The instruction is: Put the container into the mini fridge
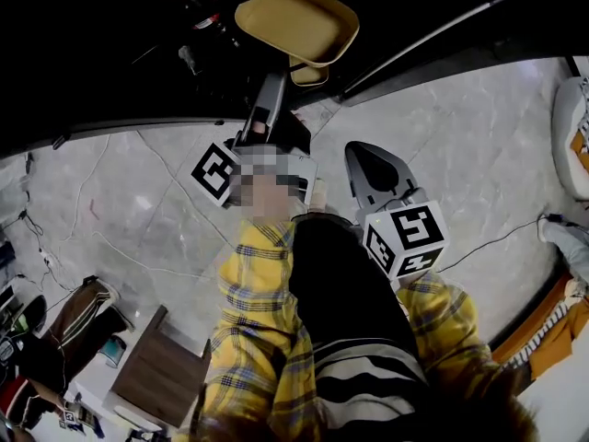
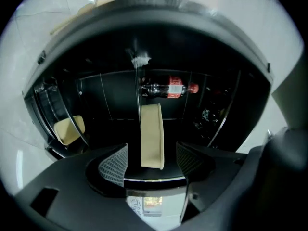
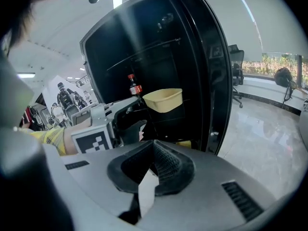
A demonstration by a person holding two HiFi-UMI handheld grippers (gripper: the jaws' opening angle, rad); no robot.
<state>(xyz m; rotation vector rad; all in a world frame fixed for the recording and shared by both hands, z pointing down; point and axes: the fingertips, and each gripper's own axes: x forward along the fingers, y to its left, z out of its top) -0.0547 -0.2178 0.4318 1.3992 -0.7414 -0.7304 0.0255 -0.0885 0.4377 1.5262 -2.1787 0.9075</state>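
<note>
The beige container (image 1: 296,21) rests on a shelf inside the open black mini fridge (image 3: 144,42). In the left gripper view the container (image 2: 152,136) appears edge-on on the glass shelf, between my left gripper's (image 2: 153,162) pads (image 2: 115,165). There is a gap on both sides, so the jaws stand open and touch nothing. From the right gripper view, the left gripper (image 3: 132,107) reaches in beside the container (image 3: 163,100). My right gripper (image 3: 154,165) hangs back outside the fridge, its jaws shut and empty.
A cola bottle (image 2: 169,89) lies at the back of the fridge. A second beige piece (image 2: 69,130) sits low on the left. The fridge door (image 3: 211,71) stands open to the right. A brown wooden stool (image 1: 161,376) and cables lie on the marble floor.
</note>
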